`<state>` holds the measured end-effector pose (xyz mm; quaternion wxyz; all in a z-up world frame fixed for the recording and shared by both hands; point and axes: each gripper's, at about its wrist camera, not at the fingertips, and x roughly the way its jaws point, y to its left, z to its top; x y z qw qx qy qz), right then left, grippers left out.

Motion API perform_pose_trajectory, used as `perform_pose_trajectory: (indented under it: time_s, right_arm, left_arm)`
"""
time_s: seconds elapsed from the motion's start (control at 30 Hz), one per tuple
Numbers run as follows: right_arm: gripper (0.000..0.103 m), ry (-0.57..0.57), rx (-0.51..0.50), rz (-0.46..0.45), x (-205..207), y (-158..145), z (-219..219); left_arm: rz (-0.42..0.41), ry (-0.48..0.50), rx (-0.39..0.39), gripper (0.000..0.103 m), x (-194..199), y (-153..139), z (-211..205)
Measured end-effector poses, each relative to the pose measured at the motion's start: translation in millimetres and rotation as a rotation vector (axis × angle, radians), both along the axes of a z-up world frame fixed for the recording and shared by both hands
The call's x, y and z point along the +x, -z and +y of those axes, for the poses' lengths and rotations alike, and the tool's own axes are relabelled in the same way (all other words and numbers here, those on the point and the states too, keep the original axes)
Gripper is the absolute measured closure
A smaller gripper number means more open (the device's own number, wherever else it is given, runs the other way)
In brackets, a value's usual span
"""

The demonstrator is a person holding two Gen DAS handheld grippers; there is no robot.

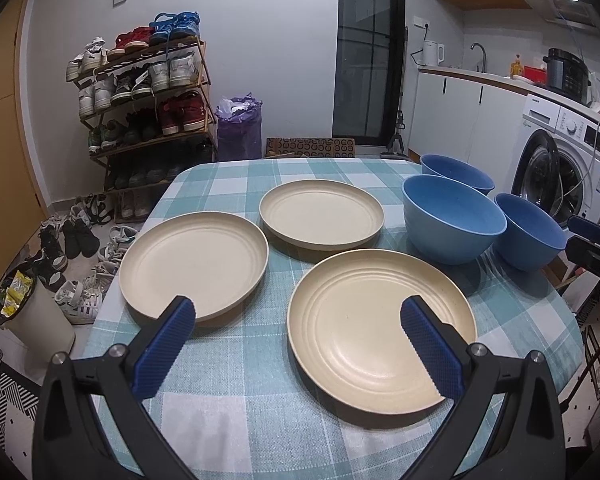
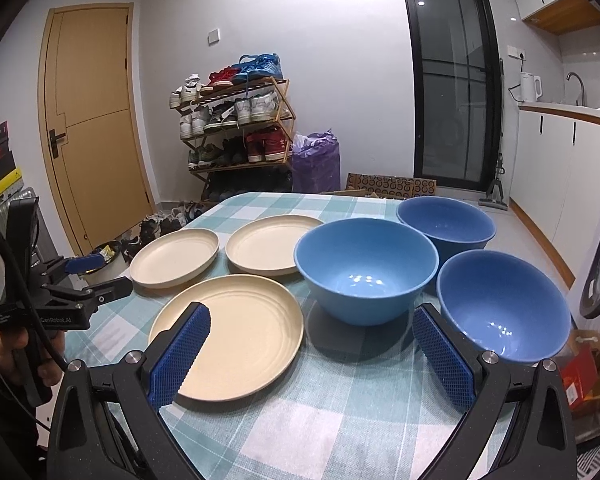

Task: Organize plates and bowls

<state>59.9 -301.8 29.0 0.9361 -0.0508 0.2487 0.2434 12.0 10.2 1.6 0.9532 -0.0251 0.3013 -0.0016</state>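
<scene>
Three cream plates lie apart on the checked tablecloth: a near plate, a left plate and a far plate. Three blue bowls stand to their right: a light blue middle bowl, a far bowl and a right bowl. My left gripper is open and empty above the near plate's left side. My right gripper is open and empty, in front of the middle bowl.
The table has a rounded edge. A shoe rack and loose shoes are on the floor to the left, with a bin. A washing machine and a kitchen counter stand to the right. A door is at the left.
</scene>
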Motion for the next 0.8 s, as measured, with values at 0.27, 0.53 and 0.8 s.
perform_pose_trajectory:
  time_s: [0.27,0.53,0.8]
  right_arm:
    - [0.000,0.012,0.014,0.010,10.9,-10.0,-7.3]
    - [0.000,0.002,0.004,0.021,27.3,-19.0,-4.0]
    - [0.000,-0.001,0.009,0.042,49.0,-26.8,0.5]
  left_arm:
    - [-0.005,-0.008,0.002,0.000,11.6,-7.5,1.2]
    - [0.012,-0.009,-0.009,0.000,30.4,-9.9,3.1]
    - [0.024,-0.013,-0.015,0.000,49.4,-14.7,9.5]
